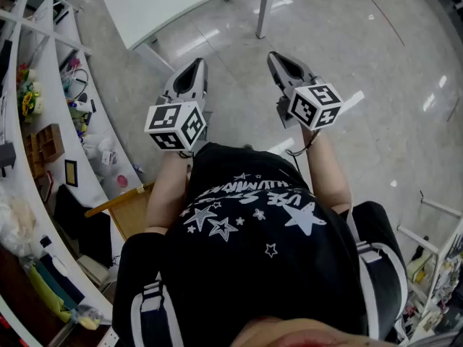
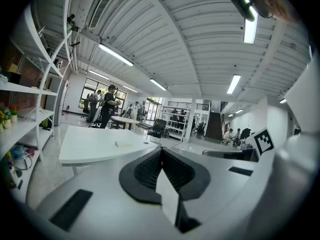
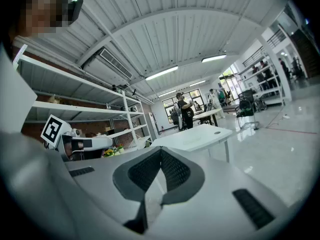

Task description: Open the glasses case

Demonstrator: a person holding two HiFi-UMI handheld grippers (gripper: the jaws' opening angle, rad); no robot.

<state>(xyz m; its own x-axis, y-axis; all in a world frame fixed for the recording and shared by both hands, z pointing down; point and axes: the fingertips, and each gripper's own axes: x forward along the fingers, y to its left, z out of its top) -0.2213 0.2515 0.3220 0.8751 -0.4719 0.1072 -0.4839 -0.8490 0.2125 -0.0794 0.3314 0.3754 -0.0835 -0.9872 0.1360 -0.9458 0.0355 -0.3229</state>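
Observation:
No glasses case can be told for sure in any view. A small pale flat thing (image 2: 123, 143) lies on the white table (image 1: 166, 2) ahead, too small to name. My left gripper (image 1: 194, 69) is held level in the air in front of the person, jaws together with nothing between them (image 2: 161, 152). My right gripper (image 1: 279, 59) hangs beside it at the same height, also shut and empty (image 3: 161, 152). Both point toward the table and are well short of it. Each gripper's marker cube (image 1: 176, 126) (image 1: 316, 105) faces up.
White shelving (image 1: 51, 85) with flowers, boxes and small clutter curves along the left. A polished grey floor (image 1: 347, 42) spreads ahead and to the right. People (image 2: 108, 106) stand by far tables. A wooden board (image 1: 126, 204) leans near the person's left leg.

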